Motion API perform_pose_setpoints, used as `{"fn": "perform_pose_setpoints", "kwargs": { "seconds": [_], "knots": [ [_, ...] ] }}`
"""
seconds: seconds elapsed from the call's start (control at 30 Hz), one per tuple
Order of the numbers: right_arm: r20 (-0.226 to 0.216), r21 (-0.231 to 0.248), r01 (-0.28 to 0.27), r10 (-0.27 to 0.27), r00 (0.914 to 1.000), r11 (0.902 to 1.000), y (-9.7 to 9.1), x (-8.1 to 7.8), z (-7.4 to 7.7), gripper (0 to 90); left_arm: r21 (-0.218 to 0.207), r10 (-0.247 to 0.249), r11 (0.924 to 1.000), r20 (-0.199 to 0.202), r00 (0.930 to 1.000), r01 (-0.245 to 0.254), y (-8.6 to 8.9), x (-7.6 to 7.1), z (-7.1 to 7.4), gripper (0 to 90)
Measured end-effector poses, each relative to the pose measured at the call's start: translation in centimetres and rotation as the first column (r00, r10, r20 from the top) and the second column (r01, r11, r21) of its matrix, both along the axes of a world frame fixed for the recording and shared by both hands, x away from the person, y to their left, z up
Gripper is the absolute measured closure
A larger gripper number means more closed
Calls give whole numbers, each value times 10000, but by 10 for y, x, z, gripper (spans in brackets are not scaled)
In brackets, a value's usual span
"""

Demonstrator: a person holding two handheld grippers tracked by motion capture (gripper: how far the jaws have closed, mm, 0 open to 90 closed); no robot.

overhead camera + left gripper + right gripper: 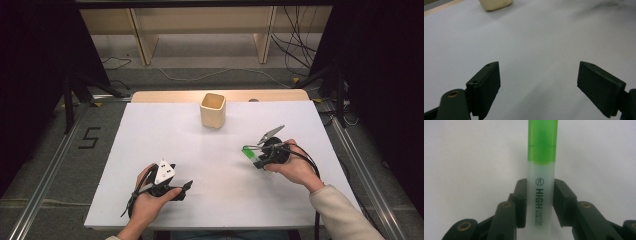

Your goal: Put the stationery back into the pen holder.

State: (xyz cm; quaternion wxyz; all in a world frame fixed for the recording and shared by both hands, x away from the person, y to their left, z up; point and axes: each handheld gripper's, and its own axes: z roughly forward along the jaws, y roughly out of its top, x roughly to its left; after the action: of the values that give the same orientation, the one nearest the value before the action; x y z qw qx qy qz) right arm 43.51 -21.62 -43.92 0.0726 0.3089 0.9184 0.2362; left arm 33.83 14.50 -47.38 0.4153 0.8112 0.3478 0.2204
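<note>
The right tongs [540,202] clamp a highlighter [542,170] by its white barrel, pads pressed against both sides. Its green cap end points away, up the frame. The white desk [469,157] lies behind.

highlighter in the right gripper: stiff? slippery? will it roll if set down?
The highlighter looks like a rigid plastic barrel, so it probably won't flex between the pads of the right gripper. Its smooth, glossy surface may let it slide lengthwise in the grip. The rounded body suggests it could roll on the flat white table if released.

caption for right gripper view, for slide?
Right claw shut on a green highlighter over the white table.
</note>
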Motion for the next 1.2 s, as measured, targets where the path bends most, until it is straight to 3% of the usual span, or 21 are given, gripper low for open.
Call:
{"fn": "perform_pose_setpoints", "kwargs": {
  "seconds": [0.3, 0.63, 1.1, 1.2],
  "knots": [
    [411, 835, 409, -445, 9982, 9957, -3, 2, 2, 660, -26, 12, 10000, 0, 10000, -12, 0, 0, 0, 186],
    [774, 1646, 705, -841, 9934, 9838, -8, 4, 4, 660, 8, 3, 10000, 6, 10000, -3, 0, 0, 0, 186],
    [1358, 2598, 845, -1231, 9831, 9620, -11, 6, 6, 660, 11, 4, 10000, 15, 10000, -4, 0, 0, 0, 186],
    [1480, 2879, 924, -1397, 9791, 9532, -12, 6, 6, 660, 12, 6, 10000, 15, 10000, -6, 0, 0, 0, 186]
  ]
}}
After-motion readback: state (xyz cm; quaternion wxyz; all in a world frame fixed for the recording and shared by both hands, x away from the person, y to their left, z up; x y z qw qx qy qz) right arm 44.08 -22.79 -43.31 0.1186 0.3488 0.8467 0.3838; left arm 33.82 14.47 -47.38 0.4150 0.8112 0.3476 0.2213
